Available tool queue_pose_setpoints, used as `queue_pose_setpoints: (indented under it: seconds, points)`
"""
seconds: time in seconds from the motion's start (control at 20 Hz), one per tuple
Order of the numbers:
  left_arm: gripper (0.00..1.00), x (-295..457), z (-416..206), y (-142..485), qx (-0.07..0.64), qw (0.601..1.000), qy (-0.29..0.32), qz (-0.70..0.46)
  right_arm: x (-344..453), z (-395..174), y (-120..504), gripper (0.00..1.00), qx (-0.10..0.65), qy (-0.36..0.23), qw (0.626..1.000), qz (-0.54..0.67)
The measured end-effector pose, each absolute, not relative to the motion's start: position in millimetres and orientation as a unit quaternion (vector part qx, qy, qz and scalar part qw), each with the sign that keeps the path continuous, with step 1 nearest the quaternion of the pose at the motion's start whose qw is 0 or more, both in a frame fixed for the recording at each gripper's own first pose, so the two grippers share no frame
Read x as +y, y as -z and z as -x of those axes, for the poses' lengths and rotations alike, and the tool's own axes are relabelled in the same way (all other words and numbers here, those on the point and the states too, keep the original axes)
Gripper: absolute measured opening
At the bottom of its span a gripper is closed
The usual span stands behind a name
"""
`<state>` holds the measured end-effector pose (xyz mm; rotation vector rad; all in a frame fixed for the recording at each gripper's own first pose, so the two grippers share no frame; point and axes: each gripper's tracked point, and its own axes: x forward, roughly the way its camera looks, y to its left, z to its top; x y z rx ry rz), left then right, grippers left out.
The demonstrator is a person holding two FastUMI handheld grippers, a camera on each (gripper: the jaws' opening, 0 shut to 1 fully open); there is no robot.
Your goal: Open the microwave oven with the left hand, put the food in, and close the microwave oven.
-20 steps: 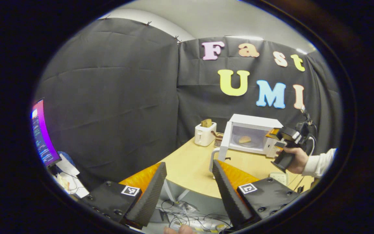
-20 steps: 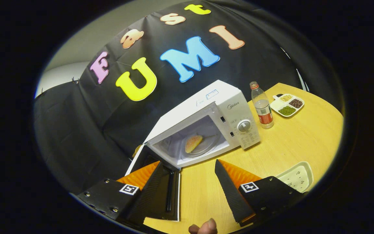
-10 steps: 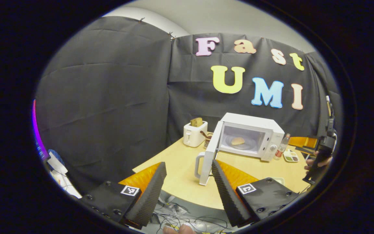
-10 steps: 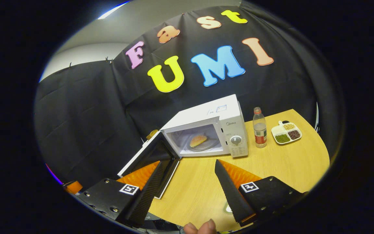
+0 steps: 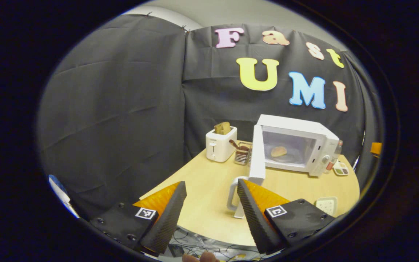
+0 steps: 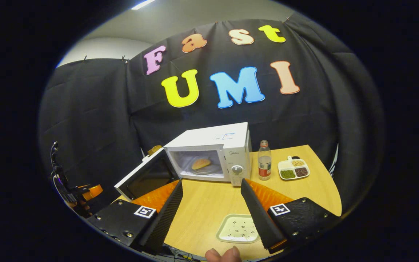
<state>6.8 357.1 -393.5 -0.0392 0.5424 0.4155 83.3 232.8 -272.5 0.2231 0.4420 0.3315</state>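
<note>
Bun loaded, door left to be shut

The left tongs (image 5: 209, 213) are held spread and empty before the swung-out door (image 5: 257, 156); the bun (image 6: 201, 163) lies inside the microwave (image 6: 213, 153); the right tongs (image 6: 211, 213), also spread, are held back over the worktop (image 6: 315, 189).

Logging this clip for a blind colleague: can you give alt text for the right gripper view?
A white microwave stands on a wooden table, its door swung open and a bun on the turntable inside. The open, empty right gripper hovers above an empty tray.
</note>
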Motion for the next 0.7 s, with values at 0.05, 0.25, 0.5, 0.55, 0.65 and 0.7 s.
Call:
queue_pose_setpoints:
  seconds: [0.05,0.25,0.5,0.55,0.65,0.7]
  points:
    - [0.97,367.9,-21.1,407.4,0.272,0.942,-0.194,0.017,228.1,-85.8,273.1,0.98,0.221,-0.15,0.959,-0.1]
    - [0.94,390.0,-68.5,466.1,0.3,0.941,-0.156,-0.001,225.9,-92.4,273.4,0.98,0.229,-0.101,0.964,-0.087]
    - [0.94,363.8,-106.9,502.2,0.319,0.941,-0.107,0.04,225.4,-87.5,269.5,0.98,0.231,-0.066,0.968,-0.077]
    - [0.94,350.0,-115.6,503.4,0.315,0.944,-0.092,0.041,223.0,-86.9,268.9,0.98,0.231,-0.059,0.968,-0.075]
    - [0.94,312.9,-134.8,506.2,0.305,0.95,-0.049,0.04,215.1,-85.4,265.4,0.98,0.228,-0.043,0.97,-0.073]
    - [0.94,293.2,-141.3,504.8,0.304,0.952,-0.034,0.032,211.5,-83.1,265.5,0.98,0.229,-0.037,0.97,-0.076]
